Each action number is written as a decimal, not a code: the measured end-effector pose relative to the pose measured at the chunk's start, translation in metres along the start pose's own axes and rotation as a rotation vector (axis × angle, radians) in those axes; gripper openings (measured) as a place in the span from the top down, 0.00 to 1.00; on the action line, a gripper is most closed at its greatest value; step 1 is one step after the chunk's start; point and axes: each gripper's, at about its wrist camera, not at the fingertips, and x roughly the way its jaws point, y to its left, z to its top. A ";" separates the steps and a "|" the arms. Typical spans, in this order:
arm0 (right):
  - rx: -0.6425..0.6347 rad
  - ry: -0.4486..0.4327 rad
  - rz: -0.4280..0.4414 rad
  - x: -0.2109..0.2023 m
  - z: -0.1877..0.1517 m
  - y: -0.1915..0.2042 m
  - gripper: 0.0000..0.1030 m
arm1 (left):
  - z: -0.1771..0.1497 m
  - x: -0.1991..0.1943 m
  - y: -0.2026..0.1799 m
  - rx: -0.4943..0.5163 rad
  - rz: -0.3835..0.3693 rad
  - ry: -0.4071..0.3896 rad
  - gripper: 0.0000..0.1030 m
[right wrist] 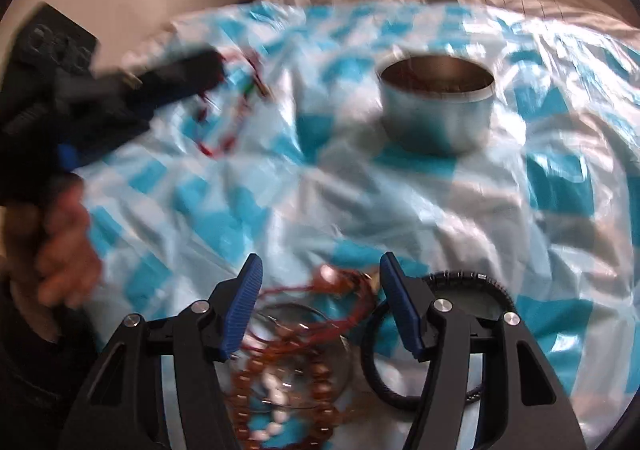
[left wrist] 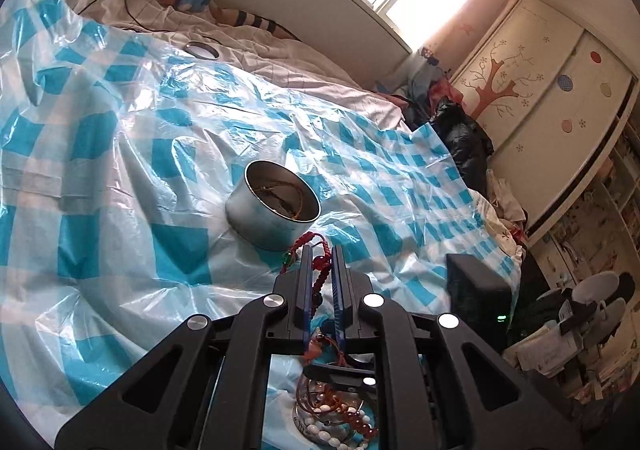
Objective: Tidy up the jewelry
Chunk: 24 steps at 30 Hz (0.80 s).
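My left gripper (left wrist: 321, 250) is shut on a red braided cord bracelet (left wrist: 310, 240) with a green bead, held just in front of an open round metal tin (left wrist: 276, 206) on the blue checked plastic sheet (left wrist: 120, 170). In the right wrist view the left gripper (right wrist: 216, 64) sits at upper left, the red bracelet (right wrist: 236, 110) dangling from it, left of the tin (right wrist: 436, 102). My right gripper (right wrist: 322, 266) stands open above a glass bowl (right wrist: 340, 342) of beaded bracelets (right wrist: 280, 390), gripping nothing. The bowl's beads (left wrist: 340, 422) also show under the left gripper.
A black beaded bracelet (right wrist: 464, 278) and a black ring (right wrist: 380, 386) lie right of the bowl. A tin lid (left wrist: 202, 49) rests on the far bedding. A black box (left wrist: 478, 302) with a green light stands at the sheet's right edge. A person's hand (right wrist: 64, 250) is at left.
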 end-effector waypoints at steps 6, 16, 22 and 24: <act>-0.003 0.042 0.010 0.005 -0.005 -0.003 0.54 | -0.003 0.002 -0.004 0.019 -0.001 0.009 0.92; 0.280 -0.093 0.291 -0.021 -0.003 -0.046 0.94 | -0.003 0.005 0.000 0.002 -0.002 0.000 0.92; 0.404 -0.266 0.452 -0.049 0.005 -0.069 0.94 | -0.001 0.004 -0.002 -0.005 -0.049 -0.011 0.92; 0.409 -0.305 0.456 -0.059 0.011 -0.073 0.94 | 0.004 0.007 -0.004 -0.005 -0.076 -0.021 0.92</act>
